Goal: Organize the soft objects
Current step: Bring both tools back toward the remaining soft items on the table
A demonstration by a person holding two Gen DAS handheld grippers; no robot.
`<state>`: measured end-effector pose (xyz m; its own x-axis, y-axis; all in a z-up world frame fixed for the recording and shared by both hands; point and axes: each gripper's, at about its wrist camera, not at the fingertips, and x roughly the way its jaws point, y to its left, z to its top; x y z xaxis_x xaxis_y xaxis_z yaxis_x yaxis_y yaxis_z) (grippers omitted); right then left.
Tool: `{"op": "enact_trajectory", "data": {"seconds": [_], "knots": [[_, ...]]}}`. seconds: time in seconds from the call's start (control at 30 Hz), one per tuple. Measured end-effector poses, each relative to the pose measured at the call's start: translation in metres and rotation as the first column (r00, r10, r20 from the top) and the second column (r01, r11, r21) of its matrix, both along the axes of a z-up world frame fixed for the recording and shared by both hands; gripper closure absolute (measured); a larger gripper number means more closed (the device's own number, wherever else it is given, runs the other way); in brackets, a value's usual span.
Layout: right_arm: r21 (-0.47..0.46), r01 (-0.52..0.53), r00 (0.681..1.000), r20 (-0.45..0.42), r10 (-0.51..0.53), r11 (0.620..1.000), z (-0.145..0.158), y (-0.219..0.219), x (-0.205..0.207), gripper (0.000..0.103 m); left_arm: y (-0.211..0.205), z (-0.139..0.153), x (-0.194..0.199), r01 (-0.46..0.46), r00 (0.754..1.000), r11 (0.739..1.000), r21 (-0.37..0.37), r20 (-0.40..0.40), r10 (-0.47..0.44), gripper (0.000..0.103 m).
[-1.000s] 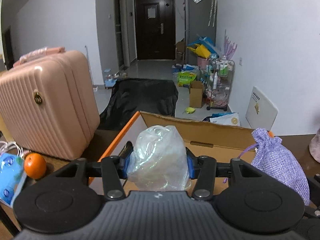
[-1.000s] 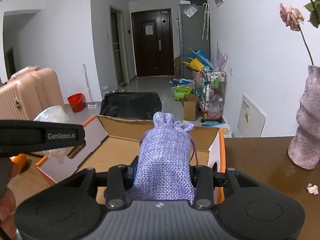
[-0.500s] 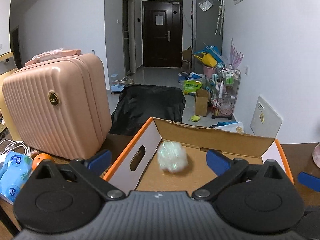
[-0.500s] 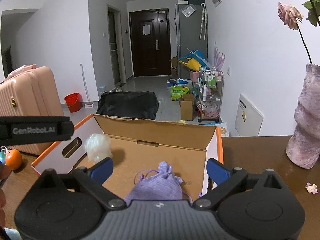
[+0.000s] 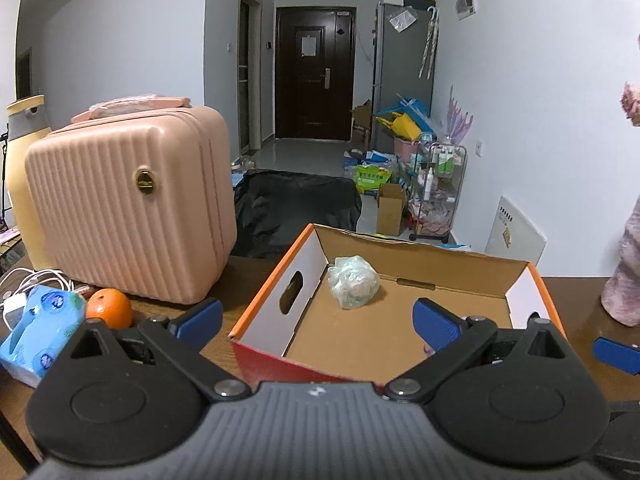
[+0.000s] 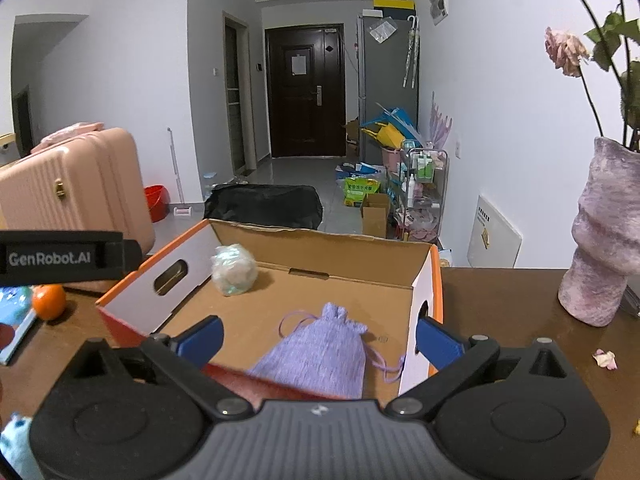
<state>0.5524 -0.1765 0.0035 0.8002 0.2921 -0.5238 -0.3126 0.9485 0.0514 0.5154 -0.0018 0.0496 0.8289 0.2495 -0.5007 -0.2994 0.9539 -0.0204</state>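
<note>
Left of the left gripper (image 5: 316,320) stand a blue tissue pack (image 5: 36,332), an orange (image 5: 109,307) and, beyond them, a pink suitcase (image 5: 128,216). None of these lies between the jaws.

The left gripper itself is spread to its full width and holds nothing. Its left pad sits outside the cardboard box (image 5: 276,280); its right pad hangs over the box floor.

Ahead of that gripper, in the far left corner of the box, rests the plastic-wrapped bundle (image 5: 353,282). It appears light, crumpled and easily squashed. The film will likely be slippery, so I judge a grip across its widest middle, with gentle closure, to be safest.

The right gripper (image 6: 318,340) is likewise wide open and empty. Its left pad hangs over the box's near left corner, its right pad about at the right wall near the hand slot.

Directly below and ahead of it, between the pads but untouched by them, lies the purple drawstring pouch (image 6: 320,354), flat on the box floor with its gathered neck pointing away from the gripper. The woven cloth looks soft, limp and fairly grippy. The bunched neck offers the firmest hold; its loose cords could snag.

Right of this gripper, on the table (image 6: 500,300), stands a mottled pink vase (image 6: 604,248) holding a dried rose, well apart from the box. It looks top-heavy and should be avoided.
</note>
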Motion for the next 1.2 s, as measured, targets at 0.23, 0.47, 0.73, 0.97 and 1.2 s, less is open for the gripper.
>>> {"op": "enact_trajectory", "data": {"seconds": [0.23,0.47,0.73,0.97,1.2], "knots": [[-0.005,-0.012,1.000,0.020,0.012,1.000,0.006,-0.003,-0.041,0.000,0.007,0.000,-0.044,0.025,0.999,1.000,-0.003,0.020,-0.025,0.000],[-0.011,-0.026,0.999,0.045,0.027,1.000,0.007,-0.005,-0.083,0.000,0.014,-0.004,-0.087,0.051,0.998,0.999,-0.006,0.031,-0.051,0.000],[-0.024,-0.042,0.996,0.073,0.044,0.999,0.005,-0.004,-0.128,0.000,0.021,-0.010,-0.132,0.072,0.996,0.997,-0.001,0.047,-0.072,0.000],[-0.036,-0.072,0.993,0.094,0.075,0.997,-0.001,0.003,-0.165,0.000,0.029,-0.016,-0.170,0.092,0.994,0.996,-0.002,0.061,-0.091,0.000],[-0.020,-0.091,0.991,0.098,0.092,0.996,-0.010,0.008,-0.198,0.000,0.035,-0.026,-0.204,0.114,0.990,0.993,0.009,0.077,-0.115,0.000]]}}
